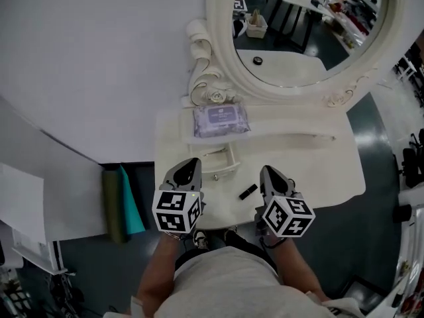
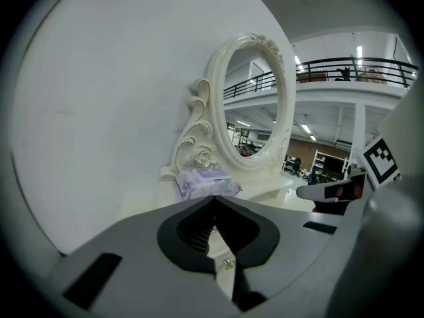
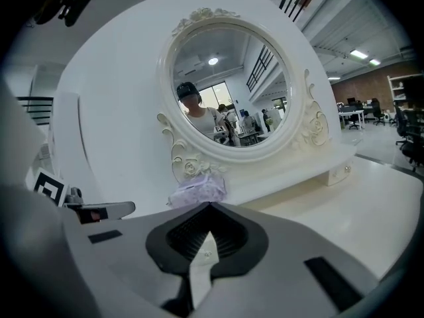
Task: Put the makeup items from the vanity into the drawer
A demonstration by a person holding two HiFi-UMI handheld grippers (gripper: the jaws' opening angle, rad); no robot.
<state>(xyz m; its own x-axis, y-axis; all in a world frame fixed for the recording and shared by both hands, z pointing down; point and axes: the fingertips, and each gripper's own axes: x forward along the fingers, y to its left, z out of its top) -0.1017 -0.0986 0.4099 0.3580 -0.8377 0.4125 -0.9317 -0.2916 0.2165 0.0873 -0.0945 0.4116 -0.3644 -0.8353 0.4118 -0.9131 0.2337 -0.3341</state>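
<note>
Head view: a small black makeup stick [image 1: 248, 191] lies on the cream vanity top [image 1: 318, 164], at 9 o'clock of my right gripper [image 1: 268, 171]. The little white drawer [image 1: 225, 167] stands open at 1 o'clock of my left gripper [image 1: 190, 163]. Left gripper view: tongs clenched, empty. Right gripper view: the same. I judge the pick comes next, so the right jaws must spread over the stick.

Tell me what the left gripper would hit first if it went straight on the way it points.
Probably the purple wipes pack, straight beyond the left gripper, whose fingers are shut; the open drawer seems to lie below that line, but depth is unclear.
</note>
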